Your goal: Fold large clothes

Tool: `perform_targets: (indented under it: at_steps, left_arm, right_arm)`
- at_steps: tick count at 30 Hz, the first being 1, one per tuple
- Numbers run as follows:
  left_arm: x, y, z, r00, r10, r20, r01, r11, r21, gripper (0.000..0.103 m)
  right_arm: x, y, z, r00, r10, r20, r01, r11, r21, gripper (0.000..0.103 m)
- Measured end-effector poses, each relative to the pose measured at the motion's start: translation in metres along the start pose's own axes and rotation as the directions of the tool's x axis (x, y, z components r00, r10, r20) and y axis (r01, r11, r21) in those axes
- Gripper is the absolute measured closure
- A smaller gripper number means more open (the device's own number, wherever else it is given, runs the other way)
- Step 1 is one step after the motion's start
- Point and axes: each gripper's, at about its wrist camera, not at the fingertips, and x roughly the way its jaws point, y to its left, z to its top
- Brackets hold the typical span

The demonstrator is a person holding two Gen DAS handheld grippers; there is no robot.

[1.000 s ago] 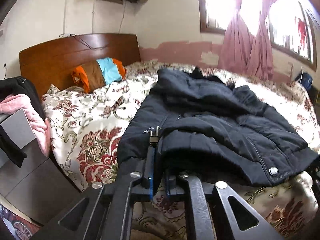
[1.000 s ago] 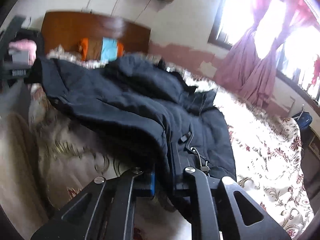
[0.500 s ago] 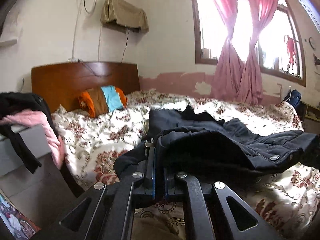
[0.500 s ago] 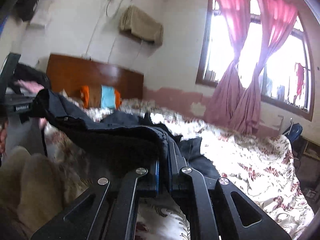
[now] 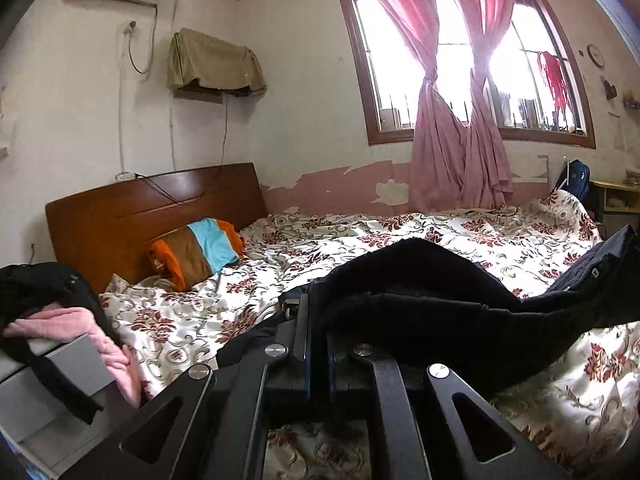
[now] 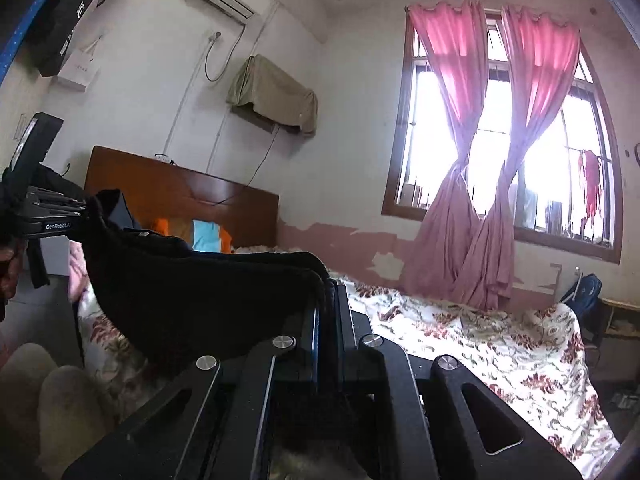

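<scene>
The black padded jacket (image 5: pixel 432 320) hangs stretched between the two grippers, one edge lifted clear of the bed while its far part seems to rest on the floral bedspread (image 5: pixel 400 236). The left gripper (image 5: pixel 316 320) is clamped on the jacket's near edge, and the right gripper (image 6: pixel 326 304) pinches another part of the same edge; in the right wrist view the left gripper shows at far left with fabric spanning to it.

The likely trouble is slippage: the jacket is bulky, each grip takes only a thin bite of hem, and a sharp pull could tug it free on one side, so the fold falls crooked. A trailing sleeve could also bunch under the body.

The bed is soft and rumpled, so creases will not press flat. A striped pillow (image 5: pixel 196 250) lies by the wooden headboard (image 5: pixel 140 208) at far left. Pink curtains (image 5: pixel 452 120) hang knotted at the bright window, and clothes are heaped at near left.
</scene>
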Motion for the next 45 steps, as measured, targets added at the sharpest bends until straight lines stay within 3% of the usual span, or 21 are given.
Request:
perform_targets:
  at_steps: [6,11,16,23,28,34,39,43,45]
  left_arm:
    - [0.047,-0.014,0.019,0.999,0.011,-0.038,-0.009,0.999,0.052,0.098]
    - [0.081,-0.033,0.035,0.998,0.045,-0.037,-0.041,0.995,0.088,0.098]
    - [0.130,-0.042,0.059,0.996,0.074,-0.048,-0.069,0.992,0.107,0.098]
    - [0.233,-0.042,0.078,0.983,0.056,-0.176,-0.040,0.995,0.089,0.098]
    - [0.292,-0.057,0.063,0.969,0.051,-0.241,-0.022,0.993,0.119,0.098]
    - [0.341,-0.066,0.047,0.958,0.034,-0.286,-0.003,0.994,0.107,0.098]
    - [0.366,-0.080,0.052,0.962,0.046,-0.267,-0.006,0.989,0.148,0.098]
    - [0.390,-0.083,0.060,0.961,0.058,-0.270,-0.022,0.990,0.137,0.098]
    - [0.410,-0.080,0.060,0.954,0.084,-0.288,-0.050,0.991,0.123,0.098]
  right_arm:
    - [0.055,-0.008,-0.005,0.999,-0.038,-0.029,0.039,0.999,0.032,0.097]
    - [0.103,-0.031,-0.018,0.999,-0.018,-0.032,0.022,0.990,0.141,0.097]
    - [0.177,-0.050,-0.020,0.998,0.013,-0.057,-0.004,0.987,0.161,0.097]
    - [0.294,-0.057,-0.028,0.990,0.032,-0.135,-0.011,0.988,0.152,0.103]
    - [0.352,-0.048,-0.047,0.966,0.078,-0.247,-0.038,0.986,0.160,0.103]
    - [0.357,-0.046,-0.078,0.945,0.083,-0.317,-0.036,0.988,0.149,0.103]
    - [0.339,-0.041,-0.077,0.928,0.114,-0.354,-0.075,0.990,0.121,0.102]
    - [0.336,-0.033,-0.092,0.869,0.227,-0.440,-0.154,0.969,0.196,0.102]
    - [0.340,-0.025,-0.106,0.849,0.237,-0.472,-0.162,0.967,0.195,0.102]
